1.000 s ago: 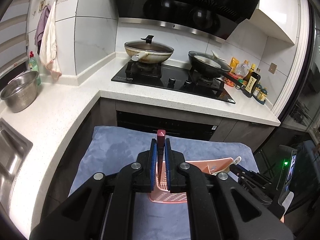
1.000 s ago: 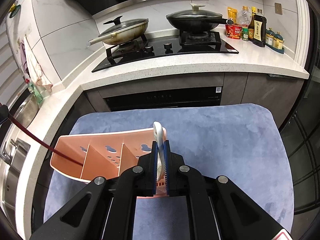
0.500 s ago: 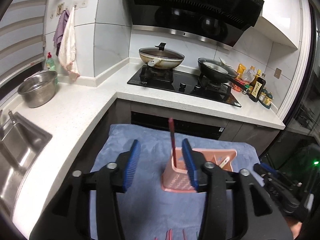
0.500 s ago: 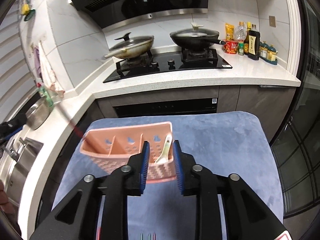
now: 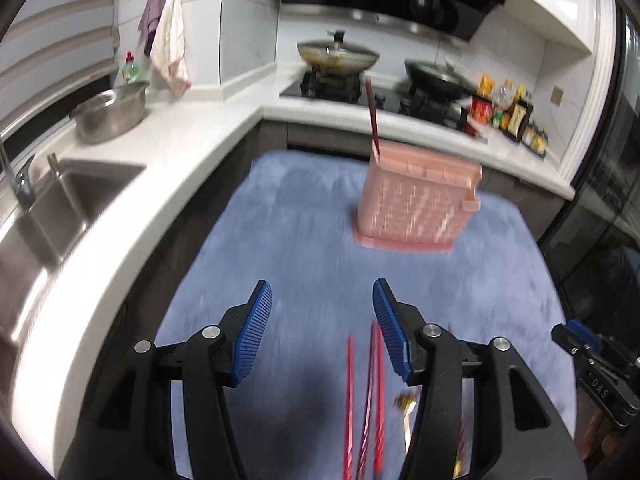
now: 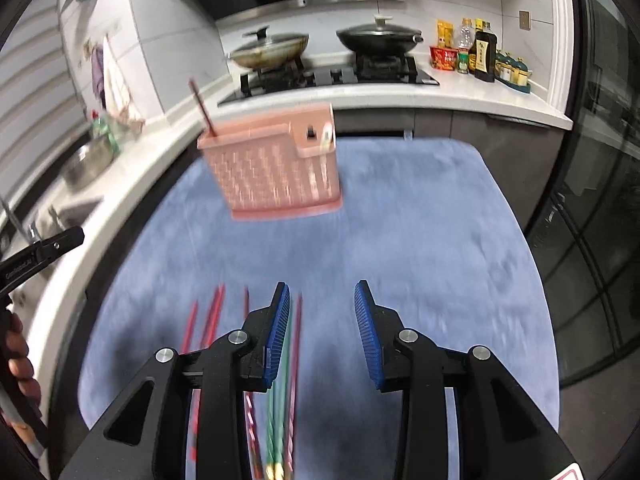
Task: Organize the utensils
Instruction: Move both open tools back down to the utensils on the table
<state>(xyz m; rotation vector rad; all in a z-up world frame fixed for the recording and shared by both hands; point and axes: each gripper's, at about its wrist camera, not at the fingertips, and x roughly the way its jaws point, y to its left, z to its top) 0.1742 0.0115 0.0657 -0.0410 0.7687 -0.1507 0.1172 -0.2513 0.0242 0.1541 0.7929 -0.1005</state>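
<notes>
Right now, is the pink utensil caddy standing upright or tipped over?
Upright: the pink utensil caddy stands on its base on the blue mat, a dark chopstick sticking up from it.

Left tool [image 5: 322,330] hanging empty above blue fleece-covered bench [image 5: 288,240], blue ribbed pads apart. Red chopsticks [image 5: 364,404] lying loose on fleece below, just by right pad. Farther off, pink perforated plastic utensil caddy [image 5: 416,204] standing upright, one dark red chopstick [image 5: 372,114] sticking up from its left end. Everything motion-blurred.
</notes>
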